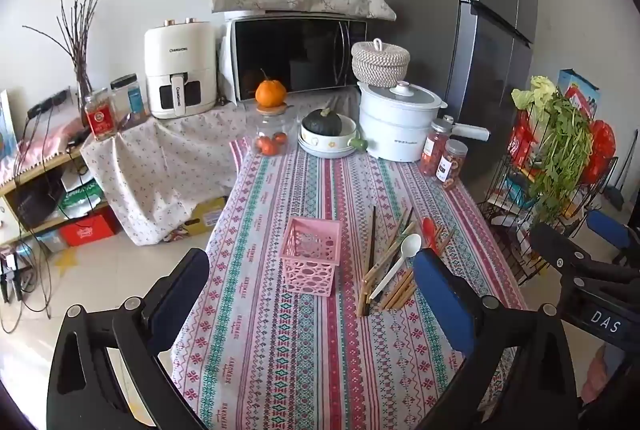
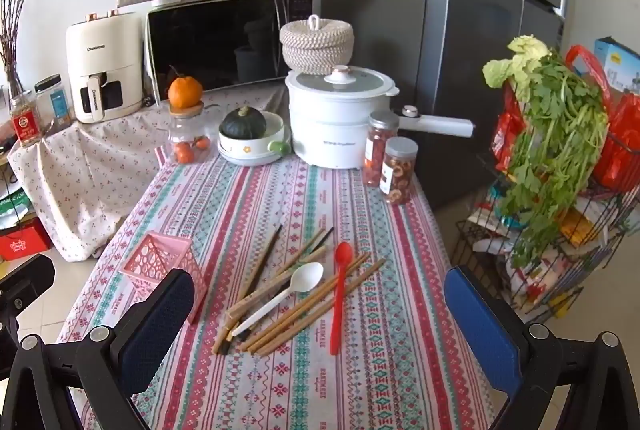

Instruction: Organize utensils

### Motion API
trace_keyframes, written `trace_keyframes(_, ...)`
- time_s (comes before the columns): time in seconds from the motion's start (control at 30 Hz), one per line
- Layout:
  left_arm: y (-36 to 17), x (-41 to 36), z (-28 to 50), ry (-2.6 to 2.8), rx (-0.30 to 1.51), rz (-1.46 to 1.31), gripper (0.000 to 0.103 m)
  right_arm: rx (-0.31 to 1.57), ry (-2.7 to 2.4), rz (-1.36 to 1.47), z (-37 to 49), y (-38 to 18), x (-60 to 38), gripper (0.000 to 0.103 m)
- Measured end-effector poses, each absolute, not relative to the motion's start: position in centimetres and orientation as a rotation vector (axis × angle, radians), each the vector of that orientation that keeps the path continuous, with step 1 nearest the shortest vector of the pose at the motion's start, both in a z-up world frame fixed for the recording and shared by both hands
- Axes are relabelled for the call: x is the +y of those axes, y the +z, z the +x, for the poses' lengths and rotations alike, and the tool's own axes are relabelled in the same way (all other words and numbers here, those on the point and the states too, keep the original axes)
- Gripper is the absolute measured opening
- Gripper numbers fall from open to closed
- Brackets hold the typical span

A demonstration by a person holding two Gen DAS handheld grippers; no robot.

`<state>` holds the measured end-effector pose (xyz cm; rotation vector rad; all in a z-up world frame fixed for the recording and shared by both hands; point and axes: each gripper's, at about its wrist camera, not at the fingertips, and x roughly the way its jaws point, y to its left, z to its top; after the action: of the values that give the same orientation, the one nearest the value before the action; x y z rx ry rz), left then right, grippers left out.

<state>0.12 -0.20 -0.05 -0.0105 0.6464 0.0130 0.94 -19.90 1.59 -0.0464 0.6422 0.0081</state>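
A: Anything hiding?
B: The left tool (image 1: pixel 312 294) is covering part of the red spoon (image 2: pixel 339 294).
A: Tools?
B: Both, right tool (image 2: pixel 320 314) too, are gaping wide, holding nothing; utensils are lying on the counter (image 2: pixel 360 370) beside the pink basket (image 1: pixel 310 256).

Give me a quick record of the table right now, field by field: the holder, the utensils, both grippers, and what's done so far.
holder: pink basket, upright on the striped tablecloth, looks empty
utensils: chopsticks, white spoon and red spoon, lying loose in a pile beside the basket
left gripper: open, holding nothing, above the table
right gripper: open, holding nothing, above the pile
progress: no utensil in the basket yet
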Motion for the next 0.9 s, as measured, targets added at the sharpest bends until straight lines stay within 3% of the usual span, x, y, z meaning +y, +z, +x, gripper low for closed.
trace_keyframes(0.9, 0.6, 0.3, -0.4, 0.001, 0.639, -0.048, 0.103, 0.655, 0.016, -0.038, 1.3, 1.0, -19.3, 0.103)
